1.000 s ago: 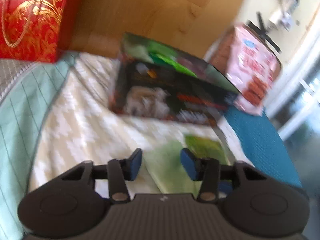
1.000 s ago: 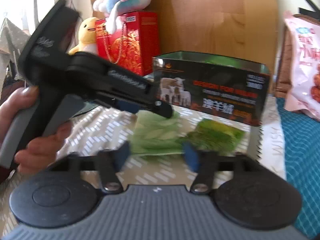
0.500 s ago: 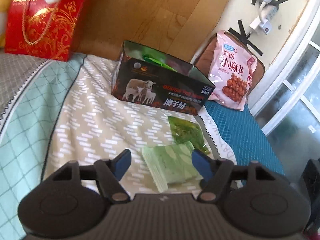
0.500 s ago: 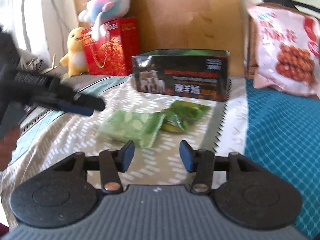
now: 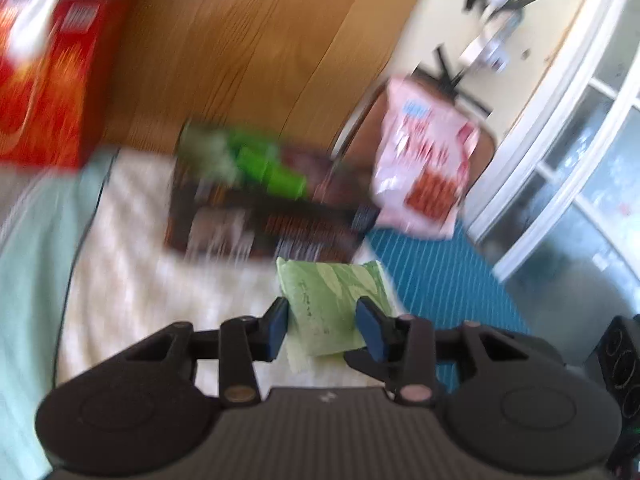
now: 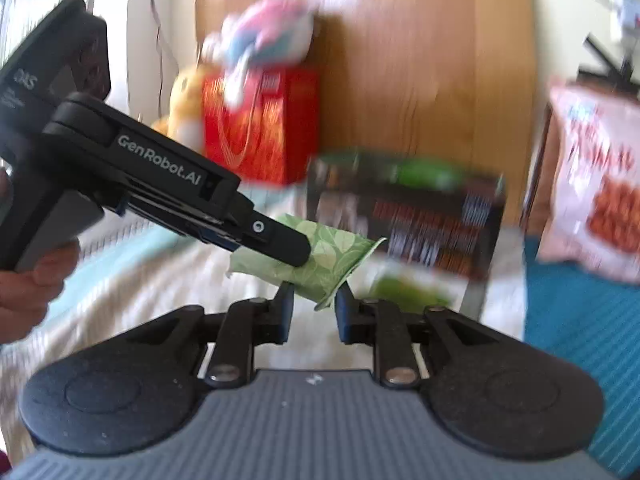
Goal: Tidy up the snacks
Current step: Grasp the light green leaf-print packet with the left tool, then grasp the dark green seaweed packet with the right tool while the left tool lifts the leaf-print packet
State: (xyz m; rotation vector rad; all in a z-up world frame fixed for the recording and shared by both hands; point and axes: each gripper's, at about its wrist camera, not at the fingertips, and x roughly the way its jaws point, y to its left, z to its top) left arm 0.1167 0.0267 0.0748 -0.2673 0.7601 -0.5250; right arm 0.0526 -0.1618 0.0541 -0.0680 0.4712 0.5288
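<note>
My left gripper (image 5: 322,330) is shut on a pale green leaf-print snack packet (image 5: 332,300) and holds it lifted off the bed; the packet also shows in the right wrist view (image 6: 320,260) with the left gripper's finger (image 6: 280,244) on it. My right gripper (image 6: 312,312) is narrowly open just below the packet's corner, holding nothing. The dark open box (image 5: 260,220) with green packs inside stands behind, also in the right wrist view (image 6: 404,208). A darker green packet (image 6: 408,288) lies on the bedspread in front of the box.
A pink snack bag (image 5: 424,168) leans at the right on a chair, also in the right wrist view (image 6: 596,184). A red gift bag (image 6: 260,124) with plush toys stands far left by the wooden headboard (image 5: 248,48). A teal mat (image 5: 440,280) lies right.
My left gripper has closed on the pale green packet and lifted it toward the box. My right gripper has narrowed and moved up under the packet. Both views are blurred by motion.
</note>
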